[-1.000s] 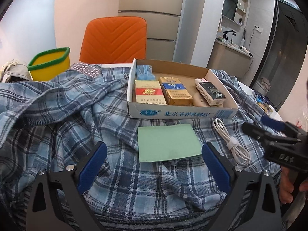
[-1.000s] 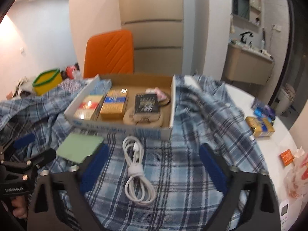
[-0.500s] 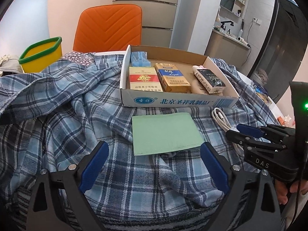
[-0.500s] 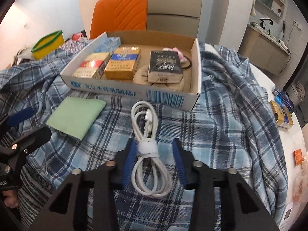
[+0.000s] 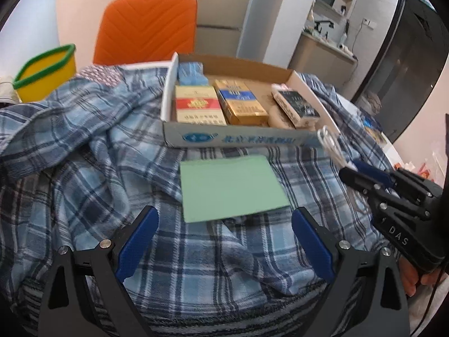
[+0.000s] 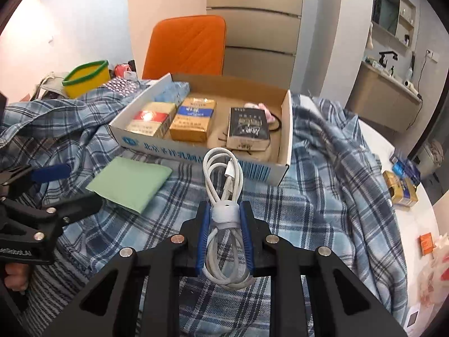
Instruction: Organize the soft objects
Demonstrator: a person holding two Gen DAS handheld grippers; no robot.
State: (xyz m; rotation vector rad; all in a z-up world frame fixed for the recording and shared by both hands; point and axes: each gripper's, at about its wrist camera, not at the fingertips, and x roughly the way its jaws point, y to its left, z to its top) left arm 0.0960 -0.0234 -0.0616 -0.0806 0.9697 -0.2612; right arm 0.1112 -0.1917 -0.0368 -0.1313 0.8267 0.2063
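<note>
A coiled white cable (image 6: 224, 168) with a white strap stands up between the blue pads of my right gripper (image 6: 226, 210). The jaws are closing and the pads press the bundle at the strap. From the left wrist view the right gripper (image 5: 353, 168) holds the cable (image 5: 329, 140) near the box's front right corner. My left gripper (image 5: 224, 216) is open above the blue plaid shirt (image 5: 84, 168). A folded green cloth (image 5: 230, 186) lies just ahead of its fingers. In the right wrist view the left gripper (image 6: 84, 184) sits beside the green cloth (image 6: 130, 179).
A cardboard box (image 6: 287, 129) rests on the shirt, holding three cigarette packs, a blue packet and a hair tie. An orange chair (image 5: 146, 28) and a yellow bin (image 5: 45, 75) stand behind. More packs (image 6: 401, 191) lie on the white table at right.
My right gripper went from wide open over the cable to closed on it, and the cable now stands up off the shirt. The left gripper has barely shifted.
</note>
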